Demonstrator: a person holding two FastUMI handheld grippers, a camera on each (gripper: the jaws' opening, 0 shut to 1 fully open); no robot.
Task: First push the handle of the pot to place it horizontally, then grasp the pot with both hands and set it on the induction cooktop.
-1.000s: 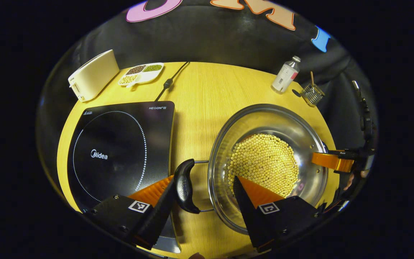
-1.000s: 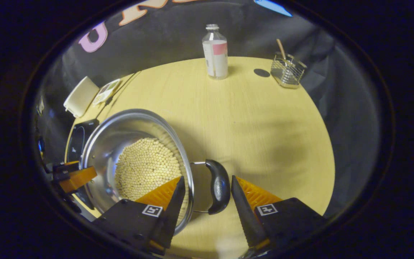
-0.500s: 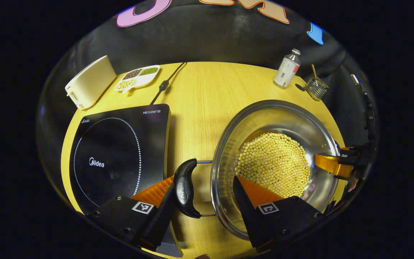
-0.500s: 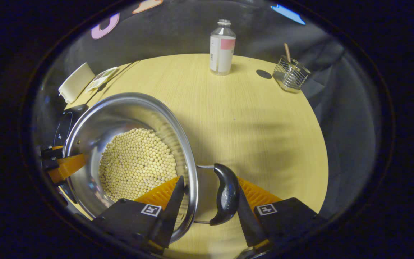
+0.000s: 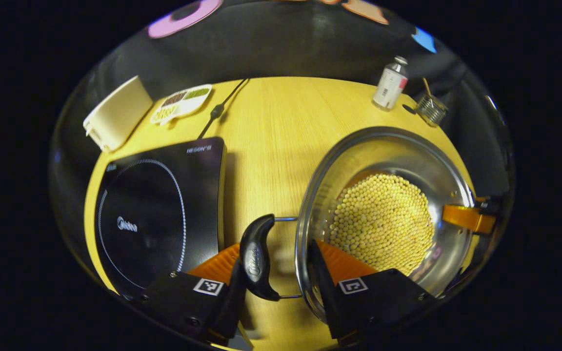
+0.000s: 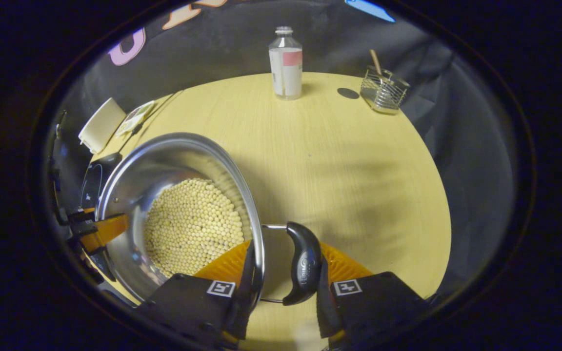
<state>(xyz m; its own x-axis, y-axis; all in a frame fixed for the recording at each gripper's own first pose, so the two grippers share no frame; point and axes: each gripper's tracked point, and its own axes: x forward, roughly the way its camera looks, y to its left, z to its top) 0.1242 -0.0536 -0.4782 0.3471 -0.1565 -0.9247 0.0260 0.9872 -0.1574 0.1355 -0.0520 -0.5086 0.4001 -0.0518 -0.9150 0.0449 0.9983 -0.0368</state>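
Round steel pot [image 5: 388,161] of beads, beside the glossy induction cooktop [image 5: 159,209]: left gripper [image 5: 276,273] and right gripper [image 6: 283,273] each narrowed on 1 curved handle and rim.

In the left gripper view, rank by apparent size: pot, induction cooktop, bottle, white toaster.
1-2. pot and induction cooktop: look alike, unranked
3. white toaster
4. bottle, though farther away
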